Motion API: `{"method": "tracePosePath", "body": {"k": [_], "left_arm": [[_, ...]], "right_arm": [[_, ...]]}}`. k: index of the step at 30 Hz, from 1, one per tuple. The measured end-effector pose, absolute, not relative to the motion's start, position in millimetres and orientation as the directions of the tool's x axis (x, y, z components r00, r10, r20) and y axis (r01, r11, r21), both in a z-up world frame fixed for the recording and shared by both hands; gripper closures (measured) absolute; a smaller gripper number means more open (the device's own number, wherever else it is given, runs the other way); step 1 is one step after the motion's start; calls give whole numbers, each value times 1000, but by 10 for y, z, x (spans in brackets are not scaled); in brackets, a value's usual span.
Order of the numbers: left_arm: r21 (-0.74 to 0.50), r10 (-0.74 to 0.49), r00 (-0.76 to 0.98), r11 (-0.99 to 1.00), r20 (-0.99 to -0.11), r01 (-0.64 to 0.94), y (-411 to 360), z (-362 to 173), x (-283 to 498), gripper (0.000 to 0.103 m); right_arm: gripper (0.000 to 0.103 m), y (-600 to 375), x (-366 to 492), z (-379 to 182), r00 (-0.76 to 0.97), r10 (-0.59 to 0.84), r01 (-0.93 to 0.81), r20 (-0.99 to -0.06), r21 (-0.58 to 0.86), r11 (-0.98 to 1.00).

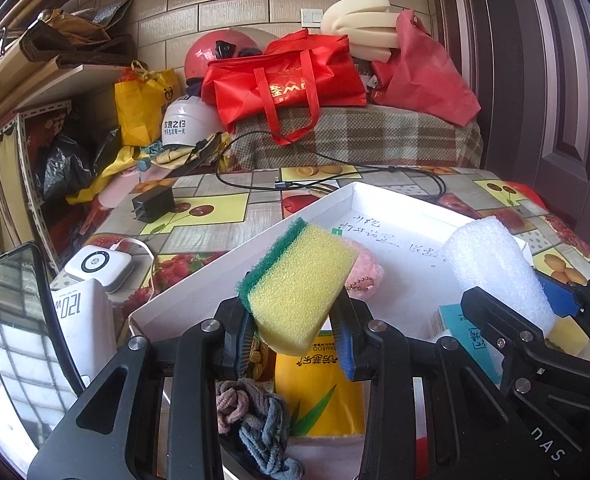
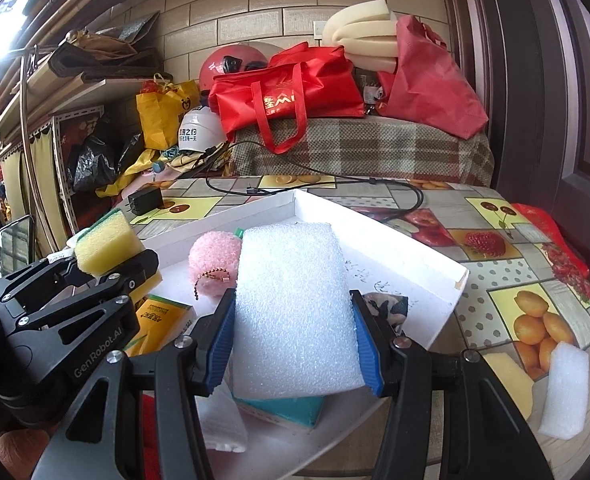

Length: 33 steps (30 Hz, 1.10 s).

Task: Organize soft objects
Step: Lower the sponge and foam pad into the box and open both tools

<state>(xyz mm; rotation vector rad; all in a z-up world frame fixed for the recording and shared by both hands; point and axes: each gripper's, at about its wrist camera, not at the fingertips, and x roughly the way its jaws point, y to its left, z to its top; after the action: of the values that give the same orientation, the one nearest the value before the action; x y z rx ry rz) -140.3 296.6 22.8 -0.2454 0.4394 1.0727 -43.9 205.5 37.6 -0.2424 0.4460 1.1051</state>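
Over the near edge of the white tray (image 2: pixel 451 280), my right gripper (image 2: pixel 293 344) clamps a white foam block (image 2: pixel 295 312) while my left gripper (image 1: pixel 295 330) pinches a yellow-green sponge (image 1: pixel 299 284); inside the tray, just beyond both, lies a pink plush ball (image 2: pixel 214 264), and past its far rim a black charger (image 1: pixel 153 204).

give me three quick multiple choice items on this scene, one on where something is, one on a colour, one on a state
1. Where is the pink pompom?
A. inside the white tray
B. on the plaid cloth
C. in the red bag

2. What colour is the scouring layer of the sponge?
A. blue
B. green
C. black

3. What are the right tongs doing?
A. open and empty
B. shut on the white foam block
C. shut on a cable

Key: 1 A, it lies on the tray floor; 2 B, a green edge backs the yellow body held in the left tongs; 3 B, both blue pads press the block's sides.
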Motion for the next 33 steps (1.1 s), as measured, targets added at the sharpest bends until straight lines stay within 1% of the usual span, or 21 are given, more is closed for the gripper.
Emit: {"method": "tracePosePath", "body": {"k": [4, 7, 10, 14, 17, 20, 25, 28, 30, 31, 32, 33], "left_arm": [[19, 799, 386, 444, -461, -896, 3022, 230, -1389, 70], [32, 827, 355, 408, -436, -912, 3022, 249, -1400, 69], [54, 842, 348, 404, -413, -913, 3001, 260, -1381, 69], [96, 842, 348, 420, -413, -903, 3024, 252, -1292, 69], [101, 836, 342, 421, -430, -901, 3102, 239, -1258, 69], [78, 809, 345, 429, -475, -900, 3219, 206, -1246, 69], [47, 786, 355, 436, -507, -899, 3293, 174, -1251, 69], [53, 788, 356, 439, -502, -897, 3266, 177, -1243, 64], [51, 804, 337, 412, -490, -910, 3251, 186, -1276, 54], [40, 814, 324, 390, -483, -920, 3252, 195, -1313, 39], [19, 822, 313, 365, -476, -931, 3263, 203, -1373, 20], [-1, 824, 311, 352, -473, -936, 3273, 207, -1415, 13]], "right_arm": [[49, 2110, -408, 371, 376, 800, -898, -467, 31, 439], [49, 2156, -391, 369, 379, 797, -896, -470, 29, 443], [49, 2200, -376, 369, 378, 795, -897, -474, 25, 441], [49, 2246, -365, 373, 378, 796, -898, -474, 23, 440], [49, 2257, -360, 373, 378, 793, -897, -478, 25, 442], [49, 2296, -327, 385, 376, 795, -895, -476, 34, 444], [48, 2350, -310, 385, 378, 790, -895, -482, 28, 445], [48, 2364, -305, 373, 377, 786, -895, -490, 25, 445], [43, 2357, -269, 366, 375, 784, -890, -495, 43, 453], [33, 2343, -236, 362, 379, 780, -883, -497, 57, 466], [20, 2321, -180, 355, 384, 776, -871, -500, 81, 484], [16, 2292, -131, 350, 382, 777, -863, -501, 107, 494]]}}
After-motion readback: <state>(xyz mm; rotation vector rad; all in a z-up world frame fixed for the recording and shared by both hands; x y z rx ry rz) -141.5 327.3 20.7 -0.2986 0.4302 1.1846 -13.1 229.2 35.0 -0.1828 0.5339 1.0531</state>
